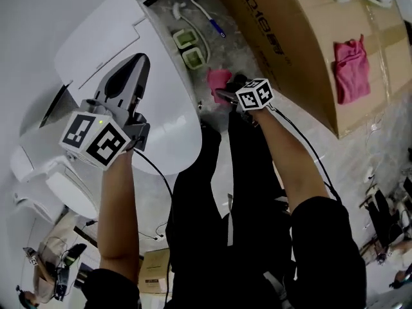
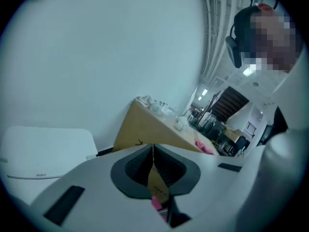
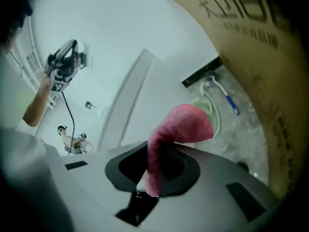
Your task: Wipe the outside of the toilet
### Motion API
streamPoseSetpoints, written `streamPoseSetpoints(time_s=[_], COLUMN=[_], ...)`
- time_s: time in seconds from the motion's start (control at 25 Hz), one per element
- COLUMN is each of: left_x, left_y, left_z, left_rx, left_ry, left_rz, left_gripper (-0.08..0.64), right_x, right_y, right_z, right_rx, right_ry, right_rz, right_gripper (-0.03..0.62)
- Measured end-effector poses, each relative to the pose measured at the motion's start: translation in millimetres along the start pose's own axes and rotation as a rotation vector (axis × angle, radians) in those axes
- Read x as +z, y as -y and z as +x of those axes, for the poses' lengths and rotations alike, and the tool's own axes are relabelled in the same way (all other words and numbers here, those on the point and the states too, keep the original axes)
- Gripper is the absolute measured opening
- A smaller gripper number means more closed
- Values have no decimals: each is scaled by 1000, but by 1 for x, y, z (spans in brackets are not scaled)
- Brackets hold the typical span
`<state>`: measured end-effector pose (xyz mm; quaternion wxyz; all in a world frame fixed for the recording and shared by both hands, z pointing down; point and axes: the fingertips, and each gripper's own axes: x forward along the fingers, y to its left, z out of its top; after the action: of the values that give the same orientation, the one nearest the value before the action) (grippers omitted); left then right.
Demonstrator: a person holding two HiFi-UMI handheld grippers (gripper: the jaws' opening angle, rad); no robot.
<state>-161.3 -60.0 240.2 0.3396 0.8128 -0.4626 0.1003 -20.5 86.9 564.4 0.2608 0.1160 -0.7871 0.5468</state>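
Note:
The white toilet (image 1: 164, 102) fills the left of the head view, its lid down. My left gripper (image 1: 140, 60) hangs above the lid with its jaws shut and nothing between them (image 2: 153, 149). My right gripper (image 1: 221, 95) is beside the toilet's right flank, low near the floor, shut on a pink cloth (image 1: 219, 79). In the right gripper view the pink cloth (image 3: 181, 127) stands up out of the pads and droops toward the toilet's white side (image 3: 135, 95). The cloth does not clearly touch the toilet.
A big cardboard box (image 1: 302, 37) lies right of the toilet, with a second pink cloth (image 1: 351, 69) on it. In the gap between stand a toilet brush (image 1: 206, 18) and two green holders (image 1: 190, 49). The person's legs are below.

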Motion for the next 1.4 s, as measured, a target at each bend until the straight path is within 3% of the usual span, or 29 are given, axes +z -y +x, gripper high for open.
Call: streamPoseSetpoints(time_s=[0.12, 0.28, 0.4, 0.64, 0.8, 0.92, 1.04, 1.24, 1.4], left_x=[35, 75, 102, 158, 175, 166, 150, 114, 85], left_y=[25, 51, 78, 98, 109, 120, 129, 159, 194], left_z=[-37, -97, -160, -291, -374, -413, -444, -490, -489], left_rx=[-32, -36, -38, 88, 208, 303, 376, 495, 528], left_ry=[98, 243, 312, 466, 585, 640, 678, 754, 709], left_rz=[-18, 16, 59, 215, 271, 291, 280, 265, 294], left_gripper=[21, 21, 21, 21, 21, 21, 21, 21, 21], right_x=[71, 161, 199, 262, 266, 248, 228, 186, 145], right_y=[-75, -200, -311, -503, -598, -626, -628, -604, -577], right_z=[-57, -119, -159, -232, -279, -309, -330, -347, -361], right_rx=[-19, -31, -29, -79, -64, -58, -60, -57, -63], right_ry=[98, 230, 375, 644, 769, 820, 849, 855, 846], right_rz=[-164, -428, -551, -813, -975, -1070, -1106, -1042, -989], right_gripper=[61, 61, 61, 61, 61, 61, 62, 63, 63])
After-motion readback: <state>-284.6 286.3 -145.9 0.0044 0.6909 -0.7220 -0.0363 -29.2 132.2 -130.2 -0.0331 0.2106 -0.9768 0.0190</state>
